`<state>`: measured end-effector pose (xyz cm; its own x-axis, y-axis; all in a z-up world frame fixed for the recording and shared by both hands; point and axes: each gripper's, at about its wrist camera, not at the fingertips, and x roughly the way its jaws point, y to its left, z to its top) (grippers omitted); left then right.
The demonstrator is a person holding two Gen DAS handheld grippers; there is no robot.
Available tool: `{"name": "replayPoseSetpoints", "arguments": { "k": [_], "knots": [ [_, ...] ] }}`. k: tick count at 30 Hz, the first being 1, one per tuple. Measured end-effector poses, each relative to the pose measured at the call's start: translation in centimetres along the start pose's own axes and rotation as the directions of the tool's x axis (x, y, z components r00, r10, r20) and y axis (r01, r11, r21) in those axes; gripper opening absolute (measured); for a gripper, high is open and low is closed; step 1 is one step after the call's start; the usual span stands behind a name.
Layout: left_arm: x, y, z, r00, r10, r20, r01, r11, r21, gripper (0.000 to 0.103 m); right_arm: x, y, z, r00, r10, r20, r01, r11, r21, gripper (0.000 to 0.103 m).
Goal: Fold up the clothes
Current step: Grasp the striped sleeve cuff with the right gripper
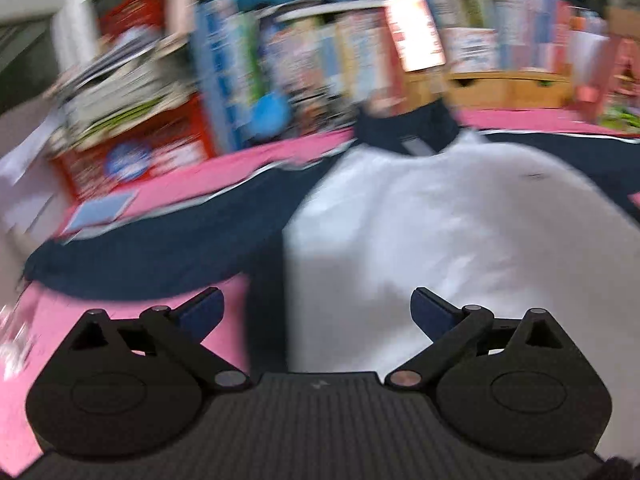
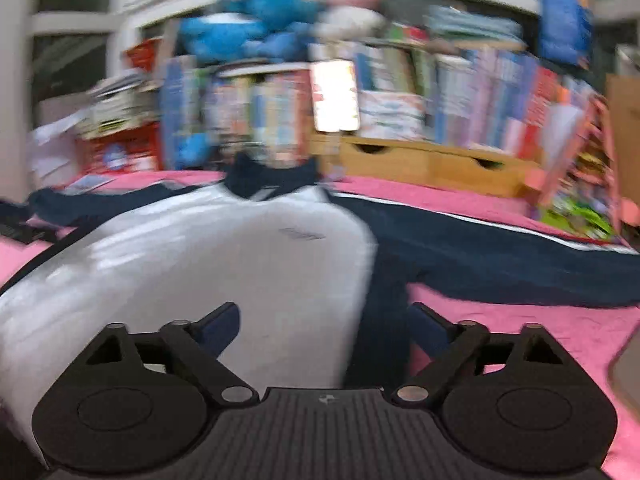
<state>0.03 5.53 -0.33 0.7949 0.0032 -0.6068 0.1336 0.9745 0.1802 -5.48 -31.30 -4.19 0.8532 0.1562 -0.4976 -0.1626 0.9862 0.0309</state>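
A jacket with a white body [image 1: 440, 232] [image 2: 208, 264], navy sleeves [image 1: 160, 248] [image 2: 500, 264] and a navy collar [image 1: 408, 128] [image 2: 272, 178] lies spread flat on a pink cloth [image 1: 116, 312] [image 2: 560, 328]. My left gripper [image 1: 316, 300] hovers open over the jacket's lower left side, above the seam between white body and navy side panel. My right gripper [image 2: 326, 316] hovers open over the lower right side of the white body. Nothing sits between either pair of fingers. Both views are blurred.
Behind the pink cloth stand crowded shelves of books and boxes [image 1: 304, 60] [image 2: 460, 92], blue plush toys [image 2: 248, 28] and a wooden drawer box [image 1: 508, 88] [image 2: 420, 160]. A light blue card [image 1: 100, 212] lies at the cloth's left edge.
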Motion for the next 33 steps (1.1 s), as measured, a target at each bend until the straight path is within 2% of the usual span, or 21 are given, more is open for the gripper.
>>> {"name": "replayPoseSetpoints", "arguments": {
  "k": [2, 5, 9, 12, 14, 16, 19, 21, 24, 25, 28, 30, 33],
  "knots": [
    [0.8, -2.4, 1.5, 0.998, -0.056, -0.012, 0.056, 0.998, 0.031, 0.102, 1.0, -3.8, 1.1, 0.998, -0.046, -0.034, 0.049, 0.995, 0.089, 0.08],
    [3.0, -6.4, 3.9, 0.988, -0.146, -0.052, 0.148, 0.988, 0.039, 0.102, 2.0, -11.0, 2.4, 0.984, -0.168, -0.054, 0.176, 0.96, 0.219, 0.08],
    [6.1, -12.5, 7.4, 0.966, -0.254, -0.056, 0.256, 0.966, 0.033, 0.102, 3.0, -22.3, 3.4, 0.944, -0.315, -0.098, 0.325, 0.839, 0.437, 0.081],
    [8.5, -17.8, 9.6, 0.96, -0.277, -0.032, 0.278, 0.953, 0.116, 0.102, 4.0, -29.3, 3.0, 0.935, -0.327, -0.14, 0.345, 0.74, 0.577, 0.081],
    [9.8, -20.9, 10.6, 0.961, -0.276, -0.017, 0.274, 0.942, 0.195, 0.102, 4.9, -32.3, 2.4, 0.932, -0.322, -0.169, 0.354, 0.695, 0.626, 0.081],
    [11.2, -23.6, 10.8, 0.96, -0.279, -0.015, 0.272, 0.925, 0.266, 0.102, 5.8, -34.0, 2.0, 0.926, -0.325, -0.194, 0.371, 0.676, 0.637, 0.081],
    [13.6, -25.9, 10.8, 0.959, -0.276, -0.057, 0.279, 0.901, 0.333, 0.102, 7.1, -35.4, 1.8, 0.915, -0.338, -0.219, 0.398, 0.673, 0.624, 0.081],
    [15.2, -26.6, 10.8, 0.957, -0.276, -0.091, 0.29, 0.887, 0.359, 0.103, 8.0, -35.9, 1.8, 0.912, -0.338, -0.233, 0.407, 0.669, 0.622, 0.081],
    [17.5, -26.5, 12.5, 0.943, -0.314, -0.11, 0.333, 0.884, 0.329, 0.103, 9.0, -36.4, 1.6, 0.906, -0.348, -0.24, 0.419, 0.66, 0.623, 0.071],
    [18.3, -26.6, 13.3, 0.947, -0.302, -0.108, 0.321, 0.892, 0.319, 0.103, 9.2, -36.5, 1.6, 0.904, -0.352, -0.242, 0.423, 0.657, 0.624, 0.066],
    [21.6, -26.8, 15.5, 0.966, -0.243, -0.09, 0.258, 0.928, 0.268, 0.103, 9.6, -36.6, 1.7, 0.903, -0.357, -0.24, 0.426, 0.667, 0.612, 0.063],
    [24.0, -26.2, 16.7, 0.963, -0.249, -0.105, 0.263, 0.952, 0.157, 0.103, 9.7, -36.8, 1.9, 0.903, -0.358, -0.239, 0.426, 0.672, 0.606, 0.061],
    [26.8, -25.5, 18.2, 0.96, -0.251, -0.122, 0.254, 0.967, 0.007, 0.103, 9.4, -36.9, 2.0, 0.898, -0.365, -0.246, 0.437, 0.669, 0.602, 0.053]
  ]
}}
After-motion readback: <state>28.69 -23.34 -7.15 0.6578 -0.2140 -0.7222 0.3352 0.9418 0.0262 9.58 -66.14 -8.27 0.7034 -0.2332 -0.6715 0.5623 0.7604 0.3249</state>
